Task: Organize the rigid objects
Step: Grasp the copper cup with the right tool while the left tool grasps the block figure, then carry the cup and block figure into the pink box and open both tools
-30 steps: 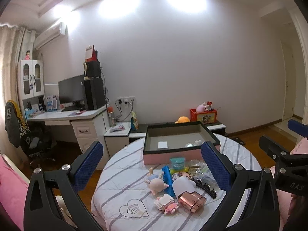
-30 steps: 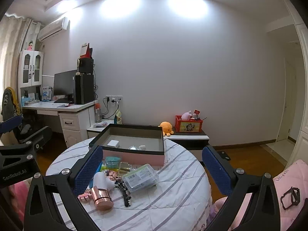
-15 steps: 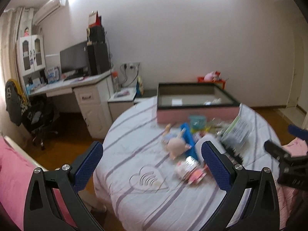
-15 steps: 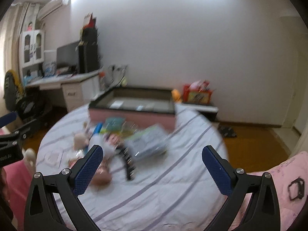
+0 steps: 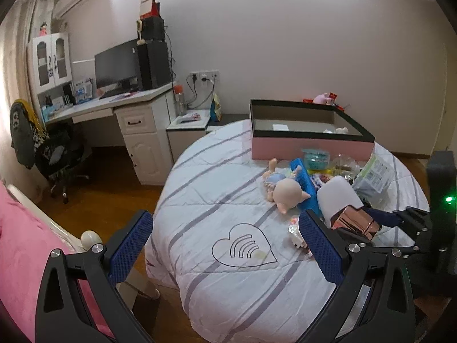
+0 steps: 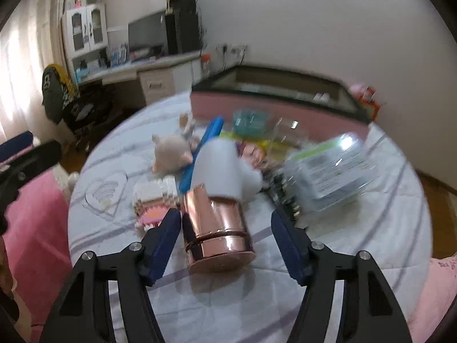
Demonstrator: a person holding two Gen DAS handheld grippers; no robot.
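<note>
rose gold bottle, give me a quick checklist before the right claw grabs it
1. Shiny rose gold bottle with white cap between the right claw fingers: ok.
2. Pads pressing on it: not ok; the jaws have just been closing, and a gap shows on one side.
3. Bottle lying on the striped round table: ok.
4. Pink open box has room: ok.
5. Left claw open, holding nothing: ok.
6. Sharp view: not ok, blurred.
</note>
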